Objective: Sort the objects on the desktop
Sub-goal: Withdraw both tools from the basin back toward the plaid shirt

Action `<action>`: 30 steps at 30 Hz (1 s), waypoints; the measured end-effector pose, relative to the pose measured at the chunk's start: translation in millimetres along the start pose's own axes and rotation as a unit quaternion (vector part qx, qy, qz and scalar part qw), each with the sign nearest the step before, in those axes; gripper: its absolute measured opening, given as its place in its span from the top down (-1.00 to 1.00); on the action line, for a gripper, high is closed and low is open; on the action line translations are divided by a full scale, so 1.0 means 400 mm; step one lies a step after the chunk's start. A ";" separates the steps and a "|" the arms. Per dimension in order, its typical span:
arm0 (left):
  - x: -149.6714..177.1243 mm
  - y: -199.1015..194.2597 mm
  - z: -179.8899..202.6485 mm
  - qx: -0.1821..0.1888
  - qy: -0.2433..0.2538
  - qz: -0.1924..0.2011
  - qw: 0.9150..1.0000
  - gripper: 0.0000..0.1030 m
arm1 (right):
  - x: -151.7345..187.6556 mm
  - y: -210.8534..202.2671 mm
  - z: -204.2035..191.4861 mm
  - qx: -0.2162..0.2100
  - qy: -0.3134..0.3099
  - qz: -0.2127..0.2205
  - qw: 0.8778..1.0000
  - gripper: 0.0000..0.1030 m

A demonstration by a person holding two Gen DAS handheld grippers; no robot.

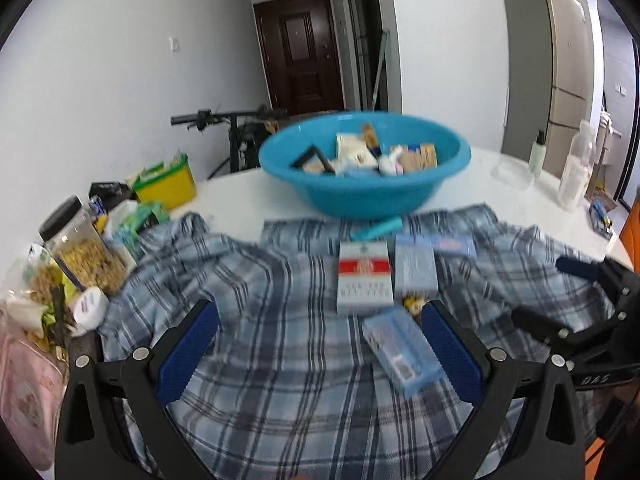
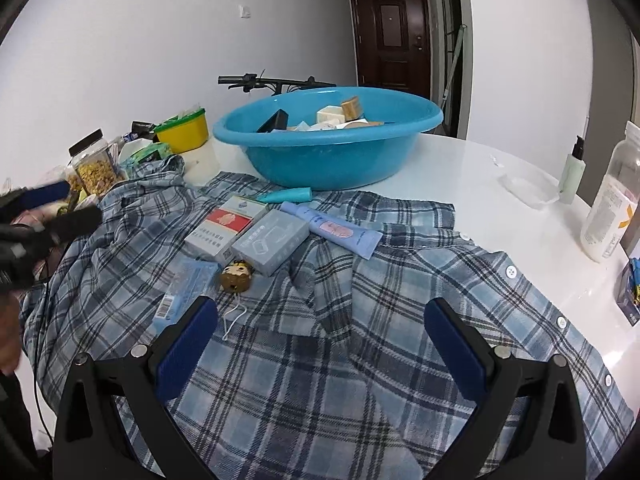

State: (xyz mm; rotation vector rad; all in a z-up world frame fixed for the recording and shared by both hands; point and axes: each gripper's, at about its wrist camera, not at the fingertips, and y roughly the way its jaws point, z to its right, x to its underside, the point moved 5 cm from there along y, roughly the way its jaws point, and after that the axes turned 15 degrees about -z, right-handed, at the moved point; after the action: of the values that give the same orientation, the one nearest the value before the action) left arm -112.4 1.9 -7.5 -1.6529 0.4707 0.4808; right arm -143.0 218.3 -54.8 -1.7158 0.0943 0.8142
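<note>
Basin (image 2: 328, 160) holds small boxes (image 2: 340, 114); left claw (image 1: 320, 344) and right claw (image 2: 320, 340) gape wide, empty.

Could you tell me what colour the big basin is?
Bright blue basin, clearest in the right wrist view.

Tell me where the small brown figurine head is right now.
In the right wrist view, the small brown figurine head lies on the plaid shirt, left of centre, just in front of the grey box and beside the pale blue packet.
</note>
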 end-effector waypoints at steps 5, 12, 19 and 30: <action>0.030 0.035 0.008 -0.004 0.009 -0.011 1.000 -1.00 | 0.005 0.010 -0.021 0.013 -0.011 -0.008 1.000 -0.99; 0.049 0.070 0.006 0.009 0.010 -0.026 1.000 -1.00 | 0.002 0.013 -0.033 0.018 -0.013 -0.012 1.000 -0.99; 0.053 0.079 0.009 0.013 0.015 -0.029 0.999 -1.00 | 0.004 0.016 -0.035 0.021 -0.013 -0.016 1.000 -0.99; 0.057 0.082 0.012 0.026 0.016 -0.027 0.999 -1.00 | 0.004 0.020 -0.042 0.020 -0.017 -0.019 0.999 -0.99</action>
State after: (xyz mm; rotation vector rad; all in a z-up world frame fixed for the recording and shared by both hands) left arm -112.1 1.6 -47.9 -1.6221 0.4572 0.3995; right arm -137.8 201.5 -60.6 -1.6600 0.0556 0.8084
